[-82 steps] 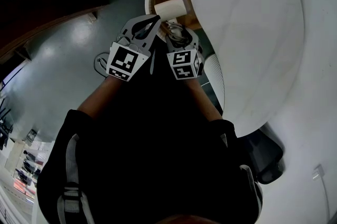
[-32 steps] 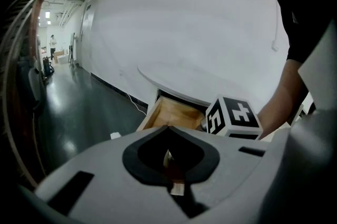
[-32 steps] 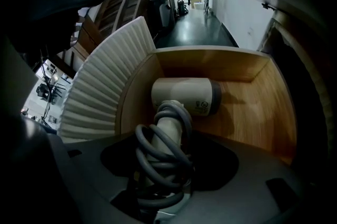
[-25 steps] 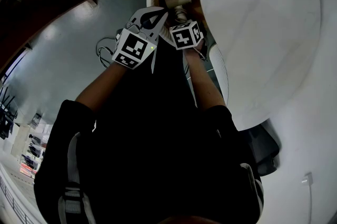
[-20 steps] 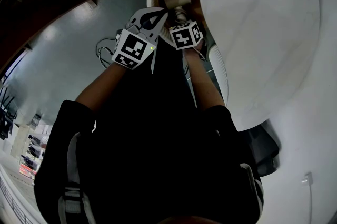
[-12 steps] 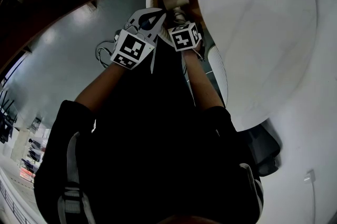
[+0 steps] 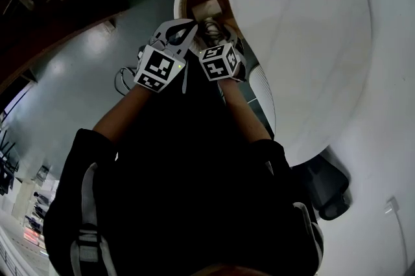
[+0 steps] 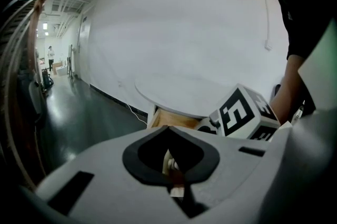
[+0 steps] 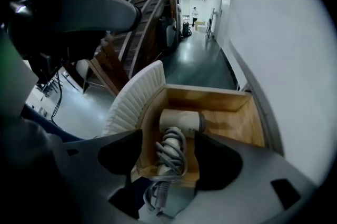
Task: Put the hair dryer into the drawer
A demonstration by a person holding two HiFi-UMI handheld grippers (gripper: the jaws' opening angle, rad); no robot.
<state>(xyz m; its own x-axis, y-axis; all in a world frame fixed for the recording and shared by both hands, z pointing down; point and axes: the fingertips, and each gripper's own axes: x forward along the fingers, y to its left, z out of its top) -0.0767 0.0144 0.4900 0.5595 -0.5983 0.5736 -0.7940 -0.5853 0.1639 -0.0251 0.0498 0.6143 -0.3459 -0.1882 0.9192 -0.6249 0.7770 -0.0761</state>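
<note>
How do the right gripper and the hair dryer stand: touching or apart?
Apart. The right gripper view shows the right gripper, its empty jaws just opened wide, above the hair dryer, lying in the drawer; wood shows between its handle and each pad.

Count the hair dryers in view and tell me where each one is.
1. The hair dryer lies in the open wooden drawer under the round white table, its cord coiled round the handle. The right gripper covers the drawer's near corners, so more may be hidden.
</note>
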